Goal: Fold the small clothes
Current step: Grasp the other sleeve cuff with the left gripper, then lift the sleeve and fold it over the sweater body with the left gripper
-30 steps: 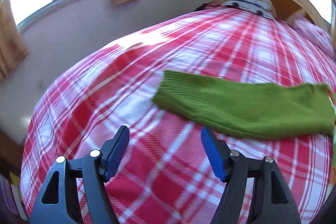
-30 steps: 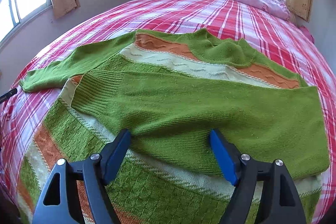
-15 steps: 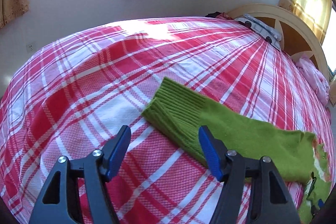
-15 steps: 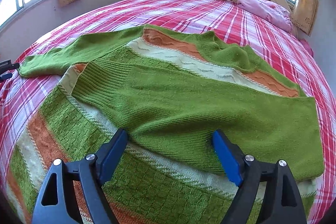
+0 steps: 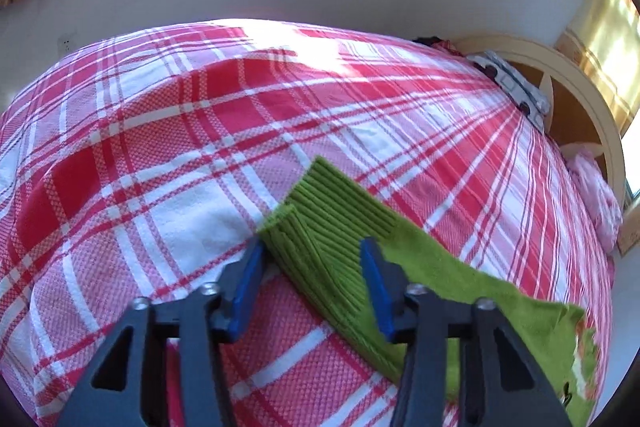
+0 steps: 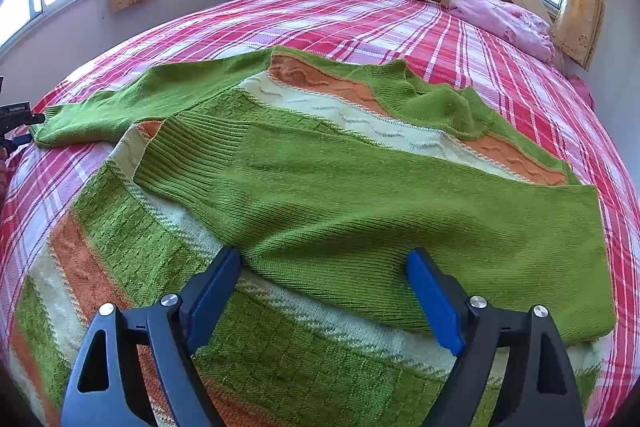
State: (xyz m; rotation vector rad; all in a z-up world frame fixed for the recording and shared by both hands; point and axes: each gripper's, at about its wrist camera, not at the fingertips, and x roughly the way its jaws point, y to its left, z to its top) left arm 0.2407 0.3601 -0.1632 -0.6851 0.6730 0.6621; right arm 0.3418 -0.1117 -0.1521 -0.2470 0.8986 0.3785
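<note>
Far left in the right wrist view, the left tool [image 6: 16, 125] shows only as a dark sliver cut by the frame edge at the cuff of the spread sleeve [image 6: 132, 103]; white lettering on it is too small to read. In its own view the left tool [image 5: 310, 267] has just been closing, its blue pads [image 5: 246, 281] either side of the ribbed cuff [image 5: 324, 227]. One corner of the cuff is lifted; whether the pads press yet I cannot tell. The sweater [image 6: 320, 155] lies flat on the bed [image 6: 460, 39], which wears a red-and-white plaid cover. It is green knit with orange and cream bands, the other sleeve [image 6: 380, 219] folded across its body. The right tool [image 6: 322, 277] stands apart, holding nothing, over that folded sleeve's lower edge. Its frame hides the hem.
</note>
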